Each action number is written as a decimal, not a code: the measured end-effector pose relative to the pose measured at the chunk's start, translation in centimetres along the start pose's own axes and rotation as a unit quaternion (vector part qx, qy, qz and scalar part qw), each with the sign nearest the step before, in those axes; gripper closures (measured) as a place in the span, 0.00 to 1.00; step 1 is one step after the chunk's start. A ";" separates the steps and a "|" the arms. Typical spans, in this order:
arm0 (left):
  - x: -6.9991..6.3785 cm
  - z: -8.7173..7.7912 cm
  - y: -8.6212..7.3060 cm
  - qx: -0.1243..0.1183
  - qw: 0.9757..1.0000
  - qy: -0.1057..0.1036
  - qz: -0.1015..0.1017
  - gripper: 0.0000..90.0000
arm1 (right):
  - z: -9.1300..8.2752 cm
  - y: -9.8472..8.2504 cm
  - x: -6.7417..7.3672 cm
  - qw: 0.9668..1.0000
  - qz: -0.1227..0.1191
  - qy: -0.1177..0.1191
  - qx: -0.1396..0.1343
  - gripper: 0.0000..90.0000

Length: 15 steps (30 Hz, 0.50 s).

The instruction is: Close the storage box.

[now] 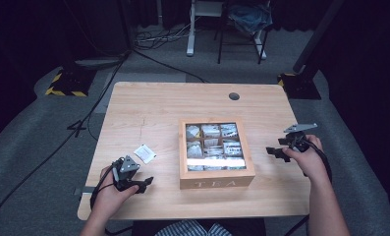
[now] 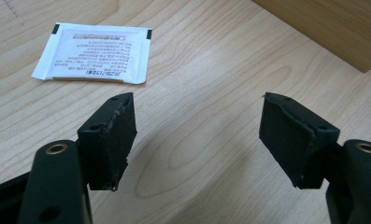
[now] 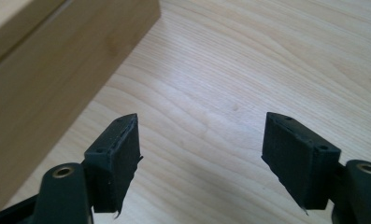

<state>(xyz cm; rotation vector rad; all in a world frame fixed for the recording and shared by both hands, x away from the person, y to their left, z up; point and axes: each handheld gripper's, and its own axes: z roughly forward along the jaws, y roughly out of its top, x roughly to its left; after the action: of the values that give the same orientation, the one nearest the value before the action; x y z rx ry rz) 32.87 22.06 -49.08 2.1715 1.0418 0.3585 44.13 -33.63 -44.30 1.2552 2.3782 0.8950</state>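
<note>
Lower left of the high view: left gripper (image 1: 146, 183) in the person's left hand (image 1: 109, 189), low over the table (image 1: 148, 105), jaws pointing right toward the box. Left gripper view: jaws spread wide apart, nothing between them, bare wood under the gap. White tea sachet (image 2: 94, 52) lies flat in the upper left of that view, printed side up, beyond the left jaw tip and apart from it; a box corner sits at the upper right. In the high view the sachet (image 1: 144, 153) is just above the left gripper, left of the box, not touching it.

Centre of the high view: wooden tea box (image 1: 216, 178), "TEA" on the near wall, glass lid down, packets visible in its compartments.

Right of the box, mid-right of the frame: right gripper (image 1: 272, 151) in the right hand (image 1: 308, 156), jaws pointing left at the box, near but apart. Right gripper view: jaws wide, empty, bare table between; box wall (image 3: 57, 84) at the upper left.

Far edge: round cable hole (image 1: 234, 96) in the table.
</note>
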 end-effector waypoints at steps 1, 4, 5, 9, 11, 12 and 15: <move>0.0 0.1 0.0 0.001 1.000 0.001 -0.001 0.31 | 0.1 -0.1 -0.2 1.000 -0.003 -0.003 -0.004 0.32; 0.2 0.3 -0.1 0.008 1.000 0.001 -0.001 0.31 | 0.7 -0.6 -0.6 1.000 -0.008 -0.008 -0.019 0.31; 0.2 0.4 -0.2 0.006 1.000 0.002 0.000 0.31 | 0.9 -0.7 -0.6 1.000 -0.010 -0.009 -0.023 0.31; 0.3 0.4 -0.3 0.007 1.000 0.001 -0.008 0.31 | 1.9 -1.2 -0.9 0.999 -0.020 -0.010 -0.026 0.31; 0.5 0.3 -0.3 0.007 1.000 0.005 -0.005 0.31 | 2.3 -1.5 -1.1 0.999 -0.019 -0.014 -0.025 0.31; 0.5 0.3 -0.4 0.008 1.000 0.003 -0.009 0.31 | 2.4 -1.6 -1.2 0.999 -0.018 -0.017 -0.026 0.31; 0.8 0.3 -0.5 0.007 1.000 0.010 -0.008 0.31 | 2.9 -1.9 -1.3 0.999 -0.013 -0.021 -0.031 0.31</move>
<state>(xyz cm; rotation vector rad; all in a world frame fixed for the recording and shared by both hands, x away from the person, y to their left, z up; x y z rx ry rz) 33.21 22.76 -49.64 2.1736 1.0752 0.3662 45.22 -34.40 -47.77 1.2051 2.3111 0.9185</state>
